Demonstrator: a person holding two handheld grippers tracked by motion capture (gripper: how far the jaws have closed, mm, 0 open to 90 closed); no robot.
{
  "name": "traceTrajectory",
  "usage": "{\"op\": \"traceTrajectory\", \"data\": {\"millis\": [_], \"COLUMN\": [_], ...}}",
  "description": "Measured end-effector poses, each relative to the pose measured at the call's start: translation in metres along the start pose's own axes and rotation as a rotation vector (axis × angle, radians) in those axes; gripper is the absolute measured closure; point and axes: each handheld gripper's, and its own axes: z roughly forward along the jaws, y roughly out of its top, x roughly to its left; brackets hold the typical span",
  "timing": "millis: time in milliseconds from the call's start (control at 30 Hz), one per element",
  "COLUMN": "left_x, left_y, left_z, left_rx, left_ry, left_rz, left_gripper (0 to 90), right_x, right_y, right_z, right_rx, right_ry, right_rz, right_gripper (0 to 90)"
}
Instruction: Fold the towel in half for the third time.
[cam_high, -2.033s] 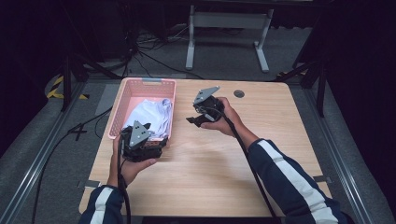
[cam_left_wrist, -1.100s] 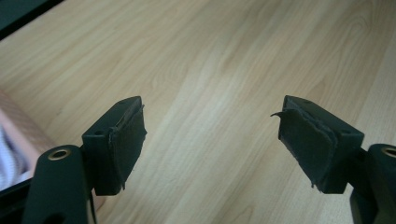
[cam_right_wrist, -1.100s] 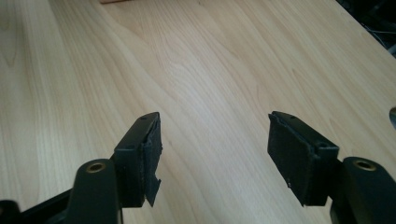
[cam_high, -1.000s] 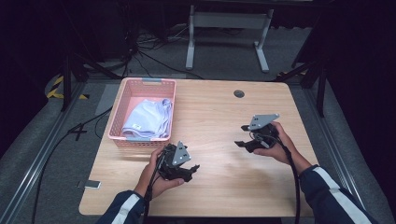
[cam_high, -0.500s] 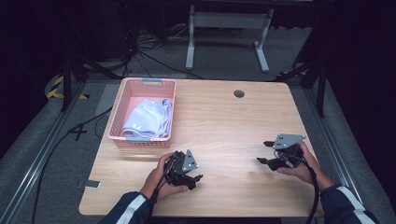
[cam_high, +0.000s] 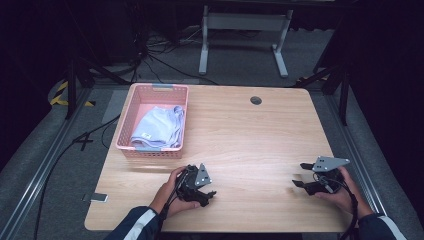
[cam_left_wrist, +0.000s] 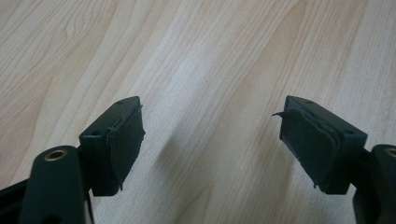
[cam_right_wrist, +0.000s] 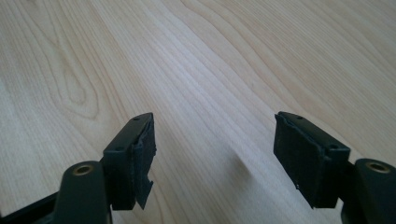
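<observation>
A: What's in the basket (cam_high: 124, 134)?

B: A folded pale cloth (cam_high: 159, 128), bluish-grey, with a small white tag near its front left corner. It fills most of the floor of the pink basket. Nothing else is visible in there.

A: Which way does the cloth run?

B: Its long axis goes front to back, the same as the basket's long sides. The bunched folds sit at the far right corner of the basket.

A: Where is the basket?

B: At the far left corner of the table (cam_high: 250, 130).

A: And the grippers?

B: The left gripper (cam_high: 208, 196) is in front of the basket, a little to its right, low over the wood near the table's front edge. It points away from the basket, to the right. Its jaws are spread, with bare wood between them.

A: The right one?

B: The right gripper (cam_high: 299, 176) is well apart from the basket, near the table's front right corner, pointing back toward the left. Its jaws have just been widening, and nothing lies between them. Neither gripper touches the cloth or the basket.
</observation>
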Motion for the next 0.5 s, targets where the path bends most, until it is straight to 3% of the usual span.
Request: {"op": "traceTrajectory", "data": {"millis": [300, 400, 467, 500], "left_x": [0.003, 0.005, 0.010, 0.011], "left_y": [-0.005, -0.010, -0.015, -0.015], "left_z": [0.006, 0.006, 0.009, 0.009], "left_rx": [-0.012, -0.032, -0.057, -0.056], "left_ry": [-0.030, -0.037, -0.070, -0.067], "left_rz": [-0.026, -0.069, -0.119, -0.126], "left_gripper": [20.8, 19.5, 18.0, 17.3], "right_x": [0.000, -0.001, -0.003, -0.003], "right_y": [-0.018, -0.026, -0.031, -0.033], "right_z": [-0.006, -0.003, -0.002, -0.002], "right_rx": [-0.006, 0.006, -0.021, -0.028], "right_ry": [0.016, 0.017, 0.036, 0.038], "right_rz": [0.065, 0.078, 0.124, 0.130], "right_gripper": [27.2, 26.0, 25.2, 24.7]}}
